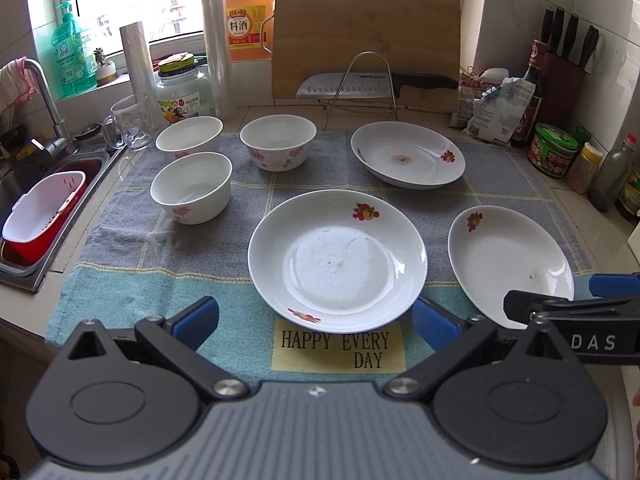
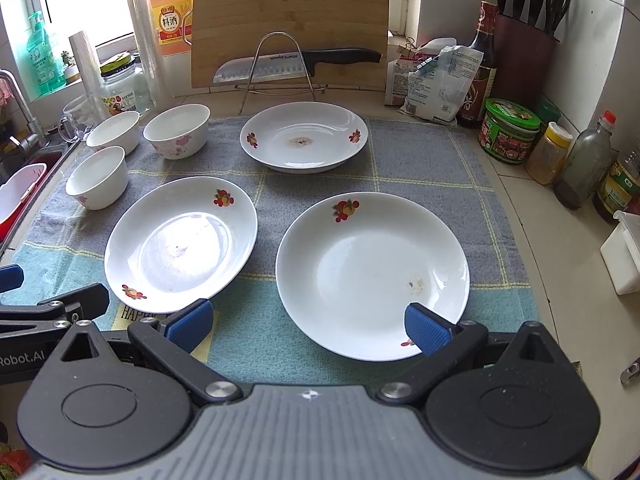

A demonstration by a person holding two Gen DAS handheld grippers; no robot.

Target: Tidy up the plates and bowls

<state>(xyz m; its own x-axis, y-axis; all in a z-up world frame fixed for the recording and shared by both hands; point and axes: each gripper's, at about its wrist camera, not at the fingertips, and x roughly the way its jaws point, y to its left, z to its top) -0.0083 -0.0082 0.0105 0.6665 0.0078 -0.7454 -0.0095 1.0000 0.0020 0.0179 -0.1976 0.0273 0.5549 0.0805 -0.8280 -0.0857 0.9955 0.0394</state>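
Three white flower-printed plates lie on a grey and teal cloth (image 1: 120, 208): a middle plate (image 1: 337, 260) (image 2: 180, 242), a right plate (image 1: 508, 264) (image 2: 372, 274) and a far plate (image 1: 408, 154) (image 2: 303, 136). Three white bowls stand at the left: two plain-rimmed ones (image 1: 191, 186) (image 1: 189, 136) and a flowered one (image 1: 278, 142) (image 2: 177, 130). My left gripper (image 1: 316, 320) is open, low before the middle plate's near rim. My right gripper (image 2: 307, 326) is open over the right plate's near rim, one blue pad (image 2: 426, 328) above the plate.
A sink (image 1: 24, 200) with a red and white basket lies at the left. Behind stand a cutting board (image 1: 366, 36), a knife on a wire rack (image 1: 360, 84), a glass mug (image 1: 128, 122), jars and bottles. At the right are a knife block (image 2: 524, 52), sauce bottles and condiment jars (image 2: 508, 130).
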